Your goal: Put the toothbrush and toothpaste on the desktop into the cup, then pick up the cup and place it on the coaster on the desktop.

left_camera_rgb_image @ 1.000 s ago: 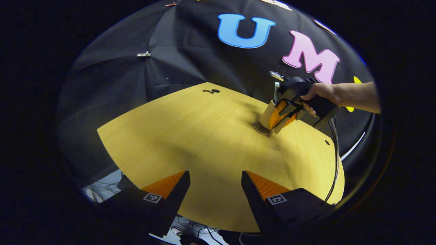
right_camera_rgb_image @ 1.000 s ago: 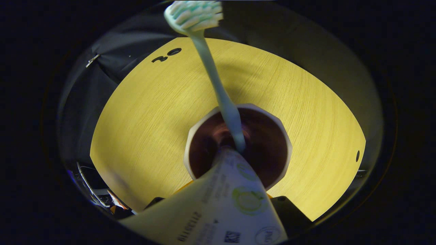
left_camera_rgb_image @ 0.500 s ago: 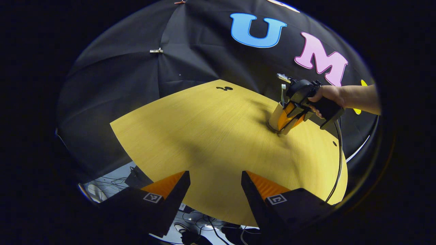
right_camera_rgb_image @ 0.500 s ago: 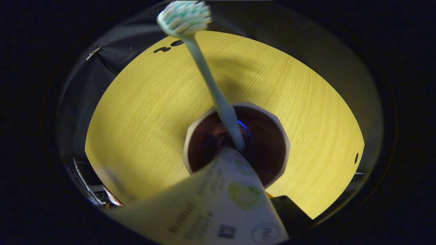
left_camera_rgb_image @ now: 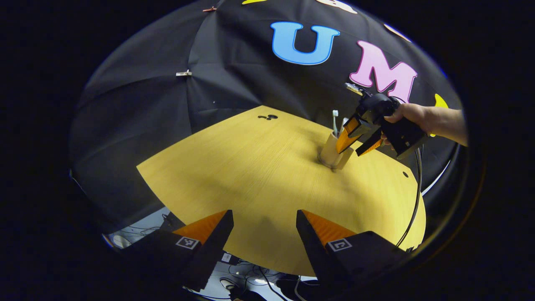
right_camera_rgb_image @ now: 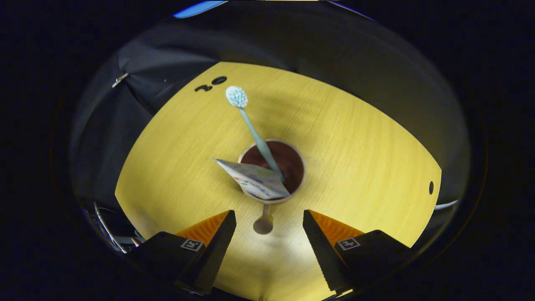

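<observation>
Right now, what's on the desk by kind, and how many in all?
Cup: 1
Toothbrush, in the cup: 1
Toothpaste tube, in the cup: 1
Coaster, under the cup: 1
Total: 4

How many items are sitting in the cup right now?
2. The toothbrush stands in the cup, head up toward the far side; the toothpaste leans over its near-left rim. Anything smaller at the bottom would be hidden.

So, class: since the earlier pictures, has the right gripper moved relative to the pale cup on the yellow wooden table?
Yes. The right gripper has opened and pulled up and away from the pale cup, which stands on the yellow wooden table.
</observation>
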The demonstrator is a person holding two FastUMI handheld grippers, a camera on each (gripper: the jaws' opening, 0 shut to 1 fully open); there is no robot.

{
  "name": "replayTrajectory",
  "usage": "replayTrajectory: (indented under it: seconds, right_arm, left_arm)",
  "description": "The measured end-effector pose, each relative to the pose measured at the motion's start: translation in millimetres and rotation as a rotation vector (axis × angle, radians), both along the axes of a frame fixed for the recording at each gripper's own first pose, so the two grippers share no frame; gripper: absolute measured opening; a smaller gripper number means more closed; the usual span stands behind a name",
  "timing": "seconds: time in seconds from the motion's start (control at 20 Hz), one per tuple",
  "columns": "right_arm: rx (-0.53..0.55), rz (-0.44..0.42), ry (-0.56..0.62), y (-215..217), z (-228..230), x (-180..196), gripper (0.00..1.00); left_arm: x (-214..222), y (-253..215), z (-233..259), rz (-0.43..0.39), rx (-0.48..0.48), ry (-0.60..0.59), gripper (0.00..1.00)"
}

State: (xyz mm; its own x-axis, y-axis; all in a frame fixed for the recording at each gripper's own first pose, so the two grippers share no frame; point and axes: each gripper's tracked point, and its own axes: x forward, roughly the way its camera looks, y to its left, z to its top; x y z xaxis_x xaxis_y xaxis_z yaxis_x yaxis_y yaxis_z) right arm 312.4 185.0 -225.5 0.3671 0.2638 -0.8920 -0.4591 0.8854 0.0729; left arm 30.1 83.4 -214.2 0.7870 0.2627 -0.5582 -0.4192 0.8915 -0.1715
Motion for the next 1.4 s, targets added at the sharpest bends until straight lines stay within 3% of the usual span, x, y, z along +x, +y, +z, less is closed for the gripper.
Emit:
replayTrajectory:
  seconds: [0.25, 0.55, 0.75, 0.95, 1.25, 1.4]
  right_arm:
    - [0.080, -0.033, -0.186, -26.7, 65.1, -15.7, 0.99]
    - [0.166, -0.034, -0.428, -57.7, 151.5, -77.3, 0.99]
    - [0.243, -0.141, -0.604, -87.9, 205.2, -128.4, 0.98]
    - [0.242, -0.233, -0.781, -123.6, 246.5, -181.1, 0.99]
    - [0.268, -0.394, -0.935, -171.3, 267.6, -248.7, 0.98]
    - [0.251, -0.433, -0.979, -189.4, 269.0, -274.8, 0.99]
  left_arm:
    - [19.7, -16.6, 46.6, -0.072, 0.035, -0.083, 0.96]
    - [46.6, -53.7, 116.8, -0.175, 0.060, -0.226, 0.96]
    - [46.3, -81.6, 158.5, -0.261, 0.056, -0.306, 0.96]
    - [29.5, -95.9, 194.0, -0.321, 0.090, -0.381, 0.96]
    - [-2.5, -100.1, 239.3, -0.361, 0.178, -0.502, 0.95]
    - [-9.9, -104.1, 242.7, -0.387, 0.178, -0.515, 0.95]
